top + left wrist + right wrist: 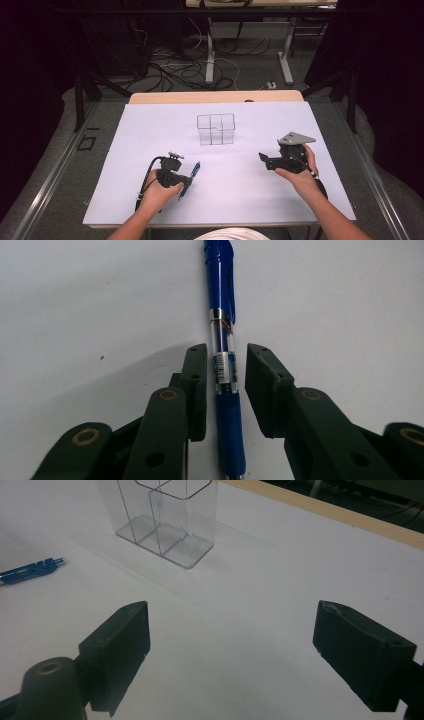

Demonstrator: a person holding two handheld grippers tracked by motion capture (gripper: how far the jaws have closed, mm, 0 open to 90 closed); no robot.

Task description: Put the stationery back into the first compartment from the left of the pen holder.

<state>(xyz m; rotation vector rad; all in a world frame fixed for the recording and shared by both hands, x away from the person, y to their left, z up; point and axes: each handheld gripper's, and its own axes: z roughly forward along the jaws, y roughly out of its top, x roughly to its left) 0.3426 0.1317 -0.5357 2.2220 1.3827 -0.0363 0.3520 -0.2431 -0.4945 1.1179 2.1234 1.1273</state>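
While my left gripper (226, 385) straddles a blue pen (226, 360) lying flat on the white table sheet (250, 190), its two black jaws stand narrowly apart on either side of the barrel, where the clear middle section meets the blue rubber grip. Neither pad looks closed on the pen yet; a thin gap shows on each side.

I judge the pen to be light, stiff and smooth, likely to roll or slip if pinched on the clear plastic. The rubber grip just below should give a surer hold.

My right gripper (232, 650) hovers wide open over bare sheet, holding nothing. Beyond it stands a clear divided organiser (165, 520), upright and empty, well apart from the pen, which lies near my left hand (157, 192).
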